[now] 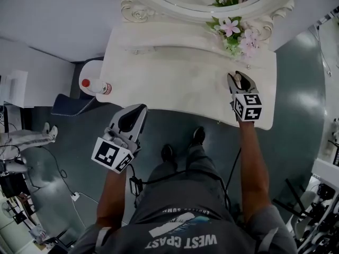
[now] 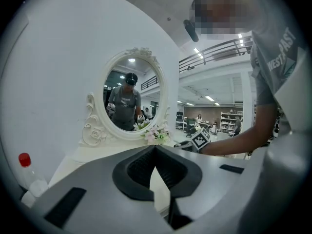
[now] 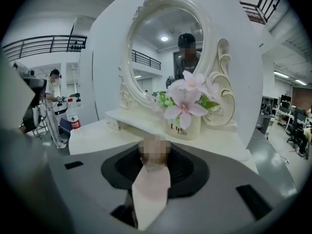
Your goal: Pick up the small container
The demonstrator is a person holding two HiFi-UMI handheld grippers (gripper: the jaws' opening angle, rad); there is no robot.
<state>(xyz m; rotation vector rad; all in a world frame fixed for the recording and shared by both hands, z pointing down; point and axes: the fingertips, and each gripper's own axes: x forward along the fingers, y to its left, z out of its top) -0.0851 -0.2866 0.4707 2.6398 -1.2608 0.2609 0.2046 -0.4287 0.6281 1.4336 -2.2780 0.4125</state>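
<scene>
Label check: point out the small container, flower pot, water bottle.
small container (image 3: 154,164), right gripper view, lower body.
flower pot (image 3: 187,128), right gripper view, front wall.
water bottle (image 1: 98,87), head view, body.

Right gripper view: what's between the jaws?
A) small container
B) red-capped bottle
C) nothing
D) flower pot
A: the small container sits between the jaws of the right gripper, which close on it. The flower pot stands further back by the mirror, and the bottle is off to the left.
</scene>
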